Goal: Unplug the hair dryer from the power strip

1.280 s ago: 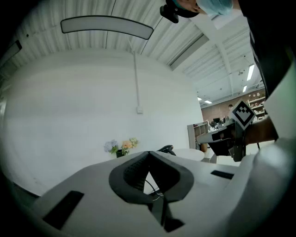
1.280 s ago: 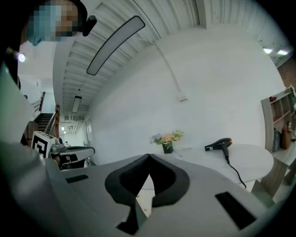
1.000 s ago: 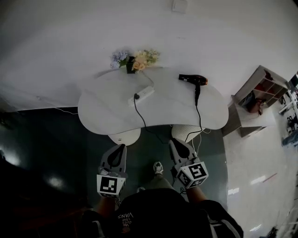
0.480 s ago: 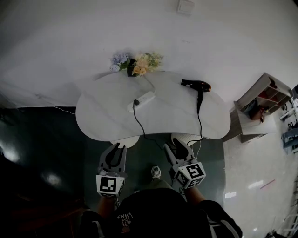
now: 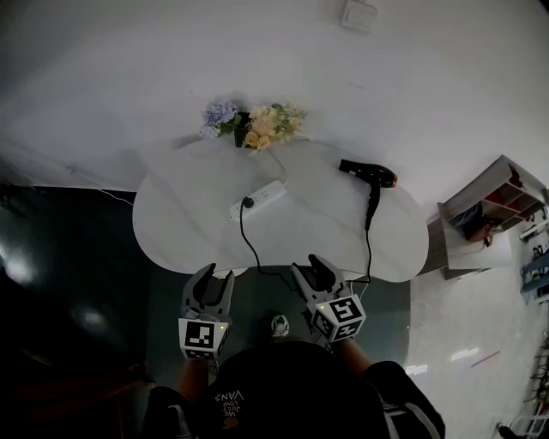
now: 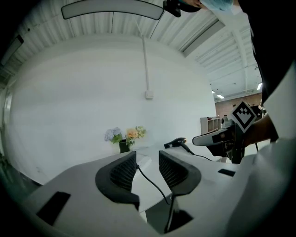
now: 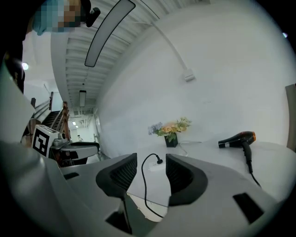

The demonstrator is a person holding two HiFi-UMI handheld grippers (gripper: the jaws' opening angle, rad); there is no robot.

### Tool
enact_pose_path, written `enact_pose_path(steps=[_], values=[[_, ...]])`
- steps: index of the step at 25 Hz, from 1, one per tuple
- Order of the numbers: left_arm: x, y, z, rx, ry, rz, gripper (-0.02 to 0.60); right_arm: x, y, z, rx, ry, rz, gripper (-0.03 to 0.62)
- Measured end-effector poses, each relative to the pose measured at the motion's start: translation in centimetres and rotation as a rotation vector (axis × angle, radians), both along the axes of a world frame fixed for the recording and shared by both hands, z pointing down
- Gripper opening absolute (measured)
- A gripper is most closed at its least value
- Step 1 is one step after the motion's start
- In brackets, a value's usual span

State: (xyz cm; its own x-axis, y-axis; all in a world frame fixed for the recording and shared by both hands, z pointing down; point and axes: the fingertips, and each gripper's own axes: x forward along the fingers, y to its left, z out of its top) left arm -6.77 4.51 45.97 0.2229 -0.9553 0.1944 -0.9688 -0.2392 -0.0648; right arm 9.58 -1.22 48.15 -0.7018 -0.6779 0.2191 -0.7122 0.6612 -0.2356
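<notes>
We count 2 grippers, both held short of the front edge of the 1 white table (image 5: 184, 219) and touching nothing. The left gripper (image 5: 216, 276) has its jaws partway apart and opening. There's nothing btw the pads; only the table and cord show far beyond the gap. The right gripper (image 5: 309, 266) has its jaws wider apart, also opening, and likewise has nothing in its grasp.

On the table we see 4 things:
- 1 white power strip (image 5: 259, 198), lying at a slant near the middle.
- 1 black plug (image 5: 248, 203), seated in the strip's near-left end, w/ its black cord (image 5: 250, 243) running off the front edge.
- 1 hair dryer (image 5: 369, 174), black w/ an orange rear, lying on its side at the right, well apart from the strip. Its own cord also drops over the front edge.
- 1 bunch of flowers (image 5: 255, 124) in a dark vase at the back edge, by the wall.

Off the table there's 1 wall plate (image 5: 358, 15) high up and 1 open shelf unit (image 5: 497, 206) at far right. Btw the grippers, 1 shoe (image 5: 280, 325) shows on the dark floor.
</notes>
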Motion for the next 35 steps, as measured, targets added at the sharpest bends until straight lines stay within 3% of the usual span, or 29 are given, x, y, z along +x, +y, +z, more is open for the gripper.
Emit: enact_pose_path(steps=[12,20,35], values=[[0.8,-5.6,3.1,-0.07,-0.028,-0.105,0.204,0.7,-7.0,2.9,-0.039,0.046,-0.122,0.195],[-1.0,-8.4,4.9,-0.105,-0.006,-0.137,0.238,-1.4,-9.2,5.1,-0.068,0.093,-0.166,0.196],[-5.7,-17.0,7.9,-0.154,-0.093,0.042,0.278,-7.0,-14.2,7.6,-0.098,0.139,-0.106,0.198]])
